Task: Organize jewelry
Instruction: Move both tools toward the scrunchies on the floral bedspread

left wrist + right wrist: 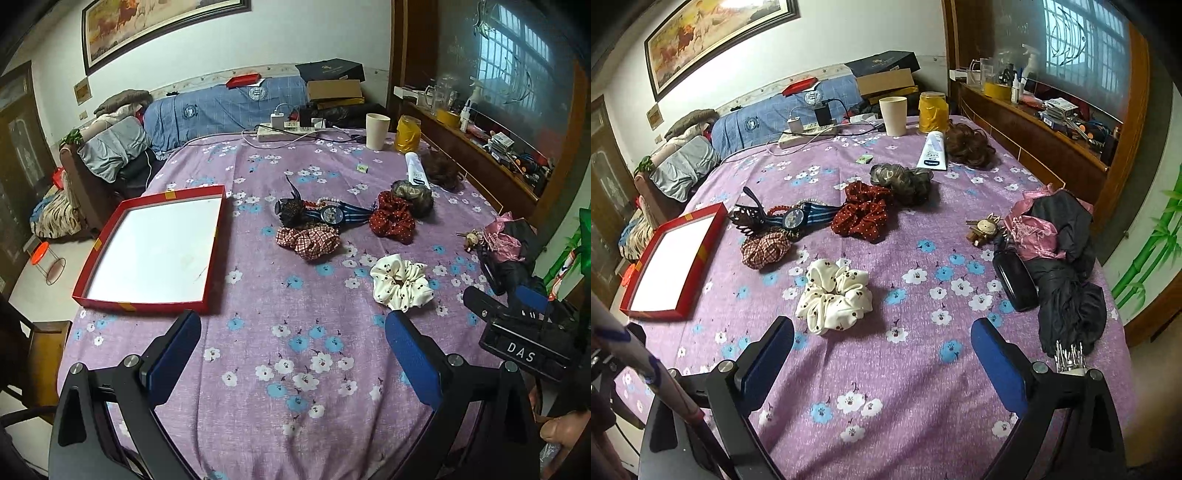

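The white cherry-print scrunchie (833, 295) lies on the counter just ahead of the right tool (882, 354), slightly to its left. Both the right tool and the left tool (293, 350) are spread wide, holding nothing. The red tray (110, 295), apparently bare, sits far left.

"DAS" on right gripper (524, 328) body; tube (932, 151) label unreadable.
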`<action>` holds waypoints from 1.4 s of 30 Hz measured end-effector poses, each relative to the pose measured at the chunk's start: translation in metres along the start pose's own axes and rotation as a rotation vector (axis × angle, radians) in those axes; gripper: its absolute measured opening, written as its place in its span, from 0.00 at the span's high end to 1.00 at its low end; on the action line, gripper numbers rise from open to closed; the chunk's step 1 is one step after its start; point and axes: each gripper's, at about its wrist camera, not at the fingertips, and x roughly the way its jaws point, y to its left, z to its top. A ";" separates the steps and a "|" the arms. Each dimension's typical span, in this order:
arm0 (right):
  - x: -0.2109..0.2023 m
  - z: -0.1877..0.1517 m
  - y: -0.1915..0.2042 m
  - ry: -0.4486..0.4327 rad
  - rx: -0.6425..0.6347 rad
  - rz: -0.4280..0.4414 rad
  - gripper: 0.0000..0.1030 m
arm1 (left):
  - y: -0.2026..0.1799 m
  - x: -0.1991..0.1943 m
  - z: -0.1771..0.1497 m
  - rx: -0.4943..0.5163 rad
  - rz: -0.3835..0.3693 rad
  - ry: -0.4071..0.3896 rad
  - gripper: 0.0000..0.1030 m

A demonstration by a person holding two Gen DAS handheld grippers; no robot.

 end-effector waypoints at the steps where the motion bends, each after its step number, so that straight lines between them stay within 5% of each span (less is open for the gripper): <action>1: -0.001 -0.001 0.000 0.001 0.001 -0.002 0.04 | 0.001 -0.001 -0.001 0.000 -0.001 0.000 0.03; 42: 0.021 -0.012 -0.015 0.061 -0.031 0.025 0.04 | -0.023 0.014 -0.007 0.007 0.019 0.072 0.03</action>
